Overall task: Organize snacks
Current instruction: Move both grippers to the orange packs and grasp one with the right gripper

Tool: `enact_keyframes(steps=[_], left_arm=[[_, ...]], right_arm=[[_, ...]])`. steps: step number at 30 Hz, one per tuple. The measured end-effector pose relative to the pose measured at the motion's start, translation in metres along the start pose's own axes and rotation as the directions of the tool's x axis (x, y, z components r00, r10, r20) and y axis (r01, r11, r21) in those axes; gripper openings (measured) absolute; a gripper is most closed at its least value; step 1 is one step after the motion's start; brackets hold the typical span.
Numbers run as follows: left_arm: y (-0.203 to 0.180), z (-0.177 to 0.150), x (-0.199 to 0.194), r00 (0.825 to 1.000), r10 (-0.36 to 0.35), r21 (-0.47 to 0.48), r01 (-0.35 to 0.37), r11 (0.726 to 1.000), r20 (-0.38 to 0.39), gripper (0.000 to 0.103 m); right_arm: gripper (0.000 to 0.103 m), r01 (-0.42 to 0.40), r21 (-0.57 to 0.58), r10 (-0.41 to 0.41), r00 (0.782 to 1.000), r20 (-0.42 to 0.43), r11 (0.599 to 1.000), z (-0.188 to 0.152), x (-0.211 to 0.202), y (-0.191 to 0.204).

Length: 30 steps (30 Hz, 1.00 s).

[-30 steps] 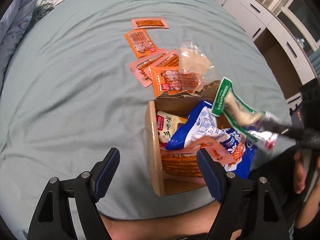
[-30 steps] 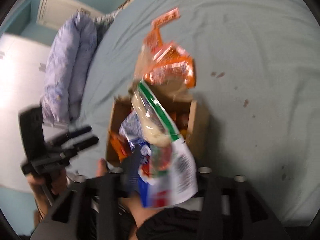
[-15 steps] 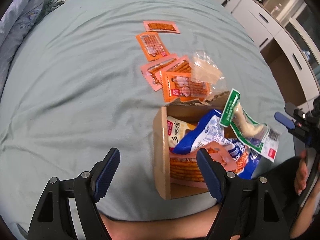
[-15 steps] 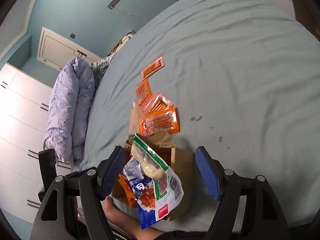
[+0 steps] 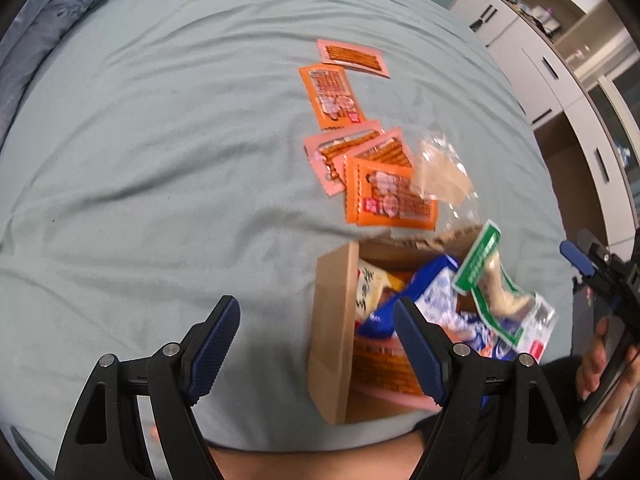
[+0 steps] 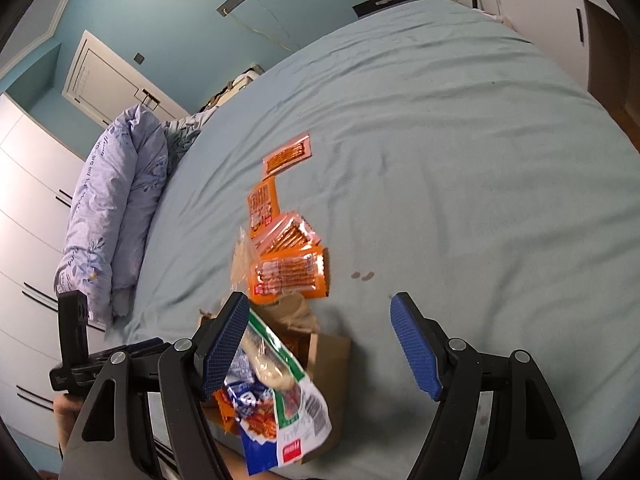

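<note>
The bed (image 6: 460, 152) carries a cardboard box (image 5: 334, 332) heaped with snacks, a green-edged packet (image 5: 496, 292) on top. Orange packets (image 5: 388, 196) lie loose just beyond it. Left gripper (image 5: 316, 340) and right gripper (image 6: 318, 344) hover, jaws wide, empty. Judging by this, collecting those packets comes next.

Orange snack packets (image 5: 390, 198) (pale teal sheet (image 5: 160, 160)), brown box (image 5: 334, 332)

bare bedsheet (image 5: 160, 160) left, snack packets (image 5: 384, 196) ahead
</note>
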<state>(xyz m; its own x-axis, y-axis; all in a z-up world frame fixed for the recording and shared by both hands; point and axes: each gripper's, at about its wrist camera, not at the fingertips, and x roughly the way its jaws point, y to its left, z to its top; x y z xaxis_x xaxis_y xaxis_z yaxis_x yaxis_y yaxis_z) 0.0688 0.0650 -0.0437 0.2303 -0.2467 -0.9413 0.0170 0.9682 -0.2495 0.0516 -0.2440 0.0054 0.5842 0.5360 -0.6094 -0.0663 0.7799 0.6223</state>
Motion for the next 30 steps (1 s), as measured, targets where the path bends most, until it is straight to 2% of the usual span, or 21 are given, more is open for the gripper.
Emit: enact_keyframes(steps=[8,14,18,20,21,24,26,28,30], left_arm=[[0.012,0.048,0.031,0.999,0.040,-0.024,-0.040,0.999,-0.017,0.080],[0.022,0.076,0.061,0.987,0.162,-0.001,-0.162,0.987,-0.008,0.080],[0.015,0.089,0.081,0.972,0.236,0.080,-0.234,0.969,-0.007,0.080],[0.012,0.093,0.089,0.967,0.254,0.116,-0.251,0.961,-0.008,0.080],[0.010,0.094,0.093,0.967,0.256,0.134,-0.252,0.958,-0.011,0.080],[0.006,0.093,0.103,0.966,0.256,0.162,-0.248,0.955,-0.029,0.080],[0.006,0.092,0.108,0.964,0.259,0.175,-0.247,0.953,-0.050,0.080],[0.006,0.092,0.111,0.964,0.259,0.179,-0.245,0.953,-0.059,0.080],[0.009,0.094,0.113,0.965,0.251,0.164,-0.237,0.958,-0.070,0.080]], right_arm=[[0.073,0.016,0.013,-0.015,0.999,-0.045,1.000,0.029,0.032,-0.004],[0.073,0.064,-0.020,-0.065,0.994,-0.087,0.998,0.055,0.063,-0.007],[0.073,0.112,-0.128,-0.128,0.984,-0.122,0.985,0.067,0.088,0.000],[0.073,0.159,-0.247,-0.198,0.969,-0.145,0.956,0.070,0.108,0.011],[0.073,0.165,-0.291,-0.216,0.964,-0.155,0.942,0.070,0.115,0.016],[0.073,0.150,-0.474,-0.277,0.938,-0.210,0.868,0.066,0.147,0.036],[0.073,0.103,-0.568,-0.286,0.926,-0.244,0.816,0.060,0.167,0.047],[0.073,0.014,-0.619,-0.251,0.922,-0.297,0.785,0.055,0.182,0.056],[0.073,-0.052,-0.684,-0.232,0.920,-0.317,0.728,0.049,0.194,0.067]])
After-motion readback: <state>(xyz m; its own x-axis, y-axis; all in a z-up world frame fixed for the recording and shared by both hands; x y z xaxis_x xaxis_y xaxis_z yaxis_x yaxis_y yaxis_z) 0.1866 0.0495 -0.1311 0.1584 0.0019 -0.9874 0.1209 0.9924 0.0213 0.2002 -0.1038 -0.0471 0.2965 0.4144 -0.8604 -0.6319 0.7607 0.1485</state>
